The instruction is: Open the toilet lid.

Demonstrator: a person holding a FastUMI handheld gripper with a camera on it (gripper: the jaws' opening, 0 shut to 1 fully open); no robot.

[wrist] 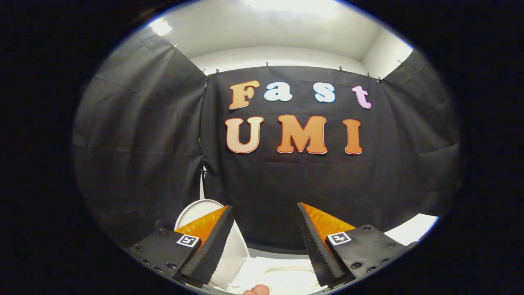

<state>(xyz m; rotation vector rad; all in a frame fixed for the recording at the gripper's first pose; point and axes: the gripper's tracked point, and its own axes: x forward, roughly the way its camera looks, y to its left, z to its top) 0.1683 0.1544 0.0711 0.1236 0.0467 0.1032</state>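
Your hand-held gripper (265,213) holds its fingers wide apart, gripping nothing. The toilet lid (233,250) stands raised behind the finger at 7 o'clock, the toilet tank (278,270) low between them.

Ahead of you a black cloth wall (286,180) hangs in wide panels, creased with fold lines and pinned along its top edge by small clips (267,64). Side panels of the same cloth (139,143) angle in toward you on both flanks, and a narrow gap shows where the left panel meets the middle one. Above the cloth you see a pale wall and white ceiling (282,37), lit brightly, with a ceiling lamp (161,27) glaring at the upper left.
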